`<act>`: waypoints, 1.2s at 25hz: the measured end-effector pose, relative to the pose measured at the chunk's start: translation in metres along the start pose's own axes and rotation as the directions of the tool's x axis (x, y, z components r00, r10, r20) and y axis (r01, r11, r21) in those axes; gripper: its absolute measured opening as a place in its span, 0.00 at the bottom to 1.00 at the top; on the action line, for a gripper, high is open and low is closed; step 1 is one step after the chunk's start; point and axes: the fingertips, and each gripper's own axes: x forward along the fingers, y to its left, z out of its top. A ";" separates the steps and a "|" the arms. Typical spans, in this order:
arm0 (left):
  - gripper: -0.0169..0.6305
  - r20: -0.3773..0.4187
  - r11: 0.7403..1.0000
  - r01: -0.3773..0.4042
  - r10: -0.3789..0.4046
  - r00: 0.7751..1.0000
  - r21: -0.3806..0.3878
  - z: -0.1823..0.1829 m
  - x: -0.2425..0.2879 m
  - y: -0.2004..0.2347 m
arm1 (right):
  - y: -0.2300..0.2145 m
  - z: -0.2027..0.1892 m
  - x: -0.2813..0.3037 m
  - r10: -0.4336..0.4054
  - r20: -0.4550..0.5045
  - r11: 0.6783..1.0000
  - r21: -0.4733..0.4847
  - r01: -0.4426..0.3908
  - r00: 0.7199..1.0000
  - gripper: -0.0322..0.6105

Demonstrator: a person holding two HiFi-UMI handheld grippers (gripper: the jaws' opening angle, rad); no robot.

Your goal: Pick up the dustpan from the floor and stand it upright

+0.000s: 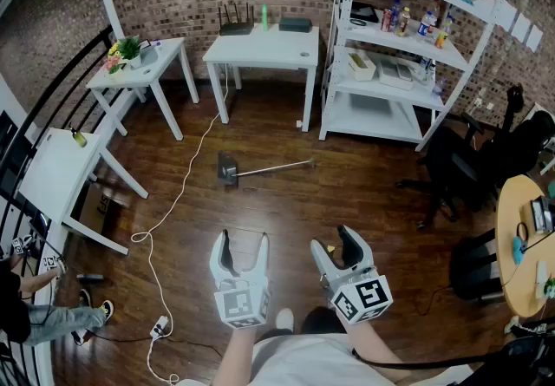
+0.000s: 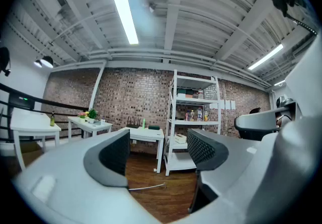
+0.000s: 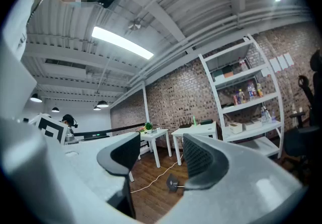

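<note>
Well beyond the dustpan (image 1: 229, 170), bottles (image 1: 402, 22) bear labels (unreadably small).

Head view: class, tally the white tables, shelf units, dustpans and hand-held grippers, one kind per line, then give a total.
White tables: 3
Shelf unit: 1
Dustpan: 1
Hand-held grippers: 2
Total: 7
</note>
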 end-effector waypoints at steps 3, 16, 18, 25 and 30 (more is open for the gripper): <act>0.58 -0.027 1.000 0.021 -0.020 0.999 0.012 -0.010 0.035 -0.007 | -0.034 -0.001 0.025 -0.030 -0.016 0.999 0.011 0.031 0.999 0.45; 0.58 -0.045 0.999 0.029 -0.028 0.999 0.027 -0.011 0.255 -0.002 | -0.167 0.005 0.236 0.036 -0.028 0.998 0.053 -0.035 0.999 0.45; 0.58 -0.031 0.998 0.024 -0.022 0.999 0.056 -0.003 0.294 0.000 | -0.187 0.019 0.270 0.050 -0.008 0.998 0.035 -0.050 0.999 0.45; 0.58 -0.099 0.996 0.034 -0.026 0.995 0.085 -0.022 0.388 -0.008 | -0.255 0.006 0.344 0.067 -0.059 0.994 0.089 -0.061 0.996 0.45; 0.58 -0.163 0.994 0.067 -0.052 0.985 0.088 -0.056 0.447 0.001 | -0.285 -0.019 0.393 0.061 -0.104 0.991 0.127 -0.048 0.993 0.45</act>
